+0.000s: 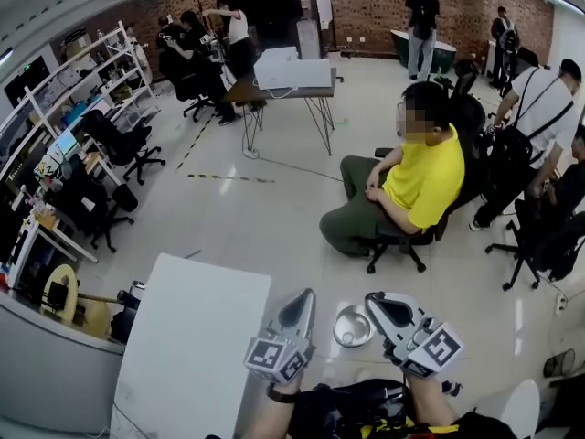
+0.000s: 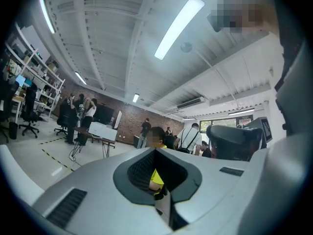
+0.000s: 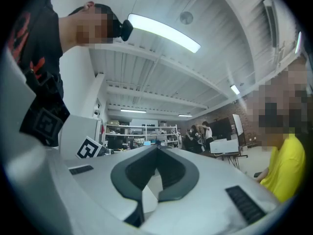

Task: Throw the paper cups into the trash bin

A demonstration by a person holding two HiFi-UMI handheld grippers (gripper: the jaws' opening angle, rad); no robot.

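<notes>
No paper cup shows in any view. A round silver trash bin (image 1: 352,326) stands on the floor just in front of me, seen from above between my two grippers. My left gripper (image 1: 298,306) is held close to my body, left of the bin, jaws shut and empty. My right gripper (image 1: 388,308) sits to the right of the bin, also shut with nothing in it. The left gripper (image 2: 156,151) points up across the room toward the ceiling. The right gripper (image 3: 157,148) likewise points upward, and its closed tips meet with nothing between them.
A white table (image 1: 196,355) stands at my left. A person in a yellow shirt (image 1: 422,179) sits on an office chair ahead. A table with a white box (image 1: 292,69) stands further back, desks and chairs (image 1: 91,181) line the left wall, and several people stand at the back.
</notes>
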